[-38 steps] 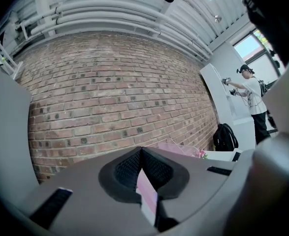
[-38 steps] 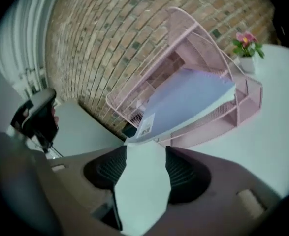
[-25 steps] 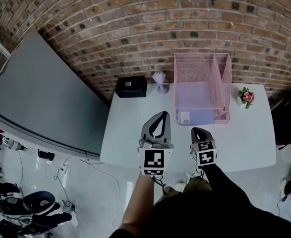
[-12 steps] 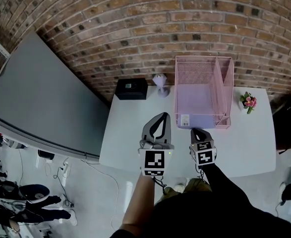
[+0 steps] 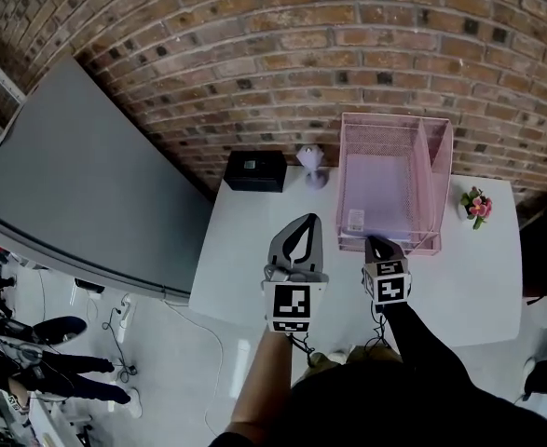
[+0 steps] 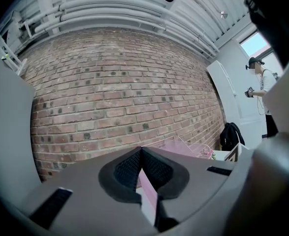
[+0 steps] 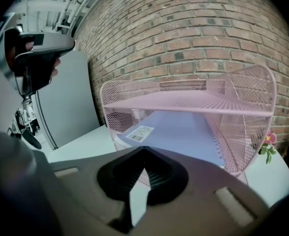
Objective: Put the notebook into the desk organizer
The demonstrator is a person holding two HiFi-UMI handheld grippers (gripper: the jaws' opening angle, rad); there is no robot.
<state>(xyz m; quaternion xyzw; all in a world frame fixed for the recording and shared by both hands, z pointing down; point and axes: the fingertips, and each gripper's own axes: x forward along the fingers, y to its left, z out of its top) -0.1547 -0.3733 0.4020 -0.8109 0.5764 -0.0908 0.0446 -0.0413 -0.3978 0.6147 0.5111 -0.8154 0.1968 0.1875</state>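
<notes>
Just ahead of the right gripper's [image 7: 143,150] jaws, pressed together on nothing like the left gripper's [image 6: 142,149], the lilac spiral-bound notebook [image 7: 183,131] lies flat inside the pink wire-mesh desk organizer [image 7: 183,101], probably light, thin and slightly bendy, best pinched at its near edge.

1. The place looks like an office-style work room in an industrial building rather than a home.
2. A bare brick wall [image 5: 348,54] runs behind a plain white table [image 5: 245,259], and a large grey panel [image 5: 77,184] stands beside it.
3. Exposed pipes [image 6: 110,9] cross the ceiling near a high window [image 6: 255,43].
4. The table carries desk goods: a pink mesh desk organizer [image 5: 396,117], a small black box [image 5: 254,170] and a little pot of flowers [image 5: 478,205].
5. Cables and a power strip [image 5: 122,307] lie loose on the pale floor.
6. A second person [image 6: 262,97] stands across the room, near a black backpack [image 6: 231,134].
</notes>
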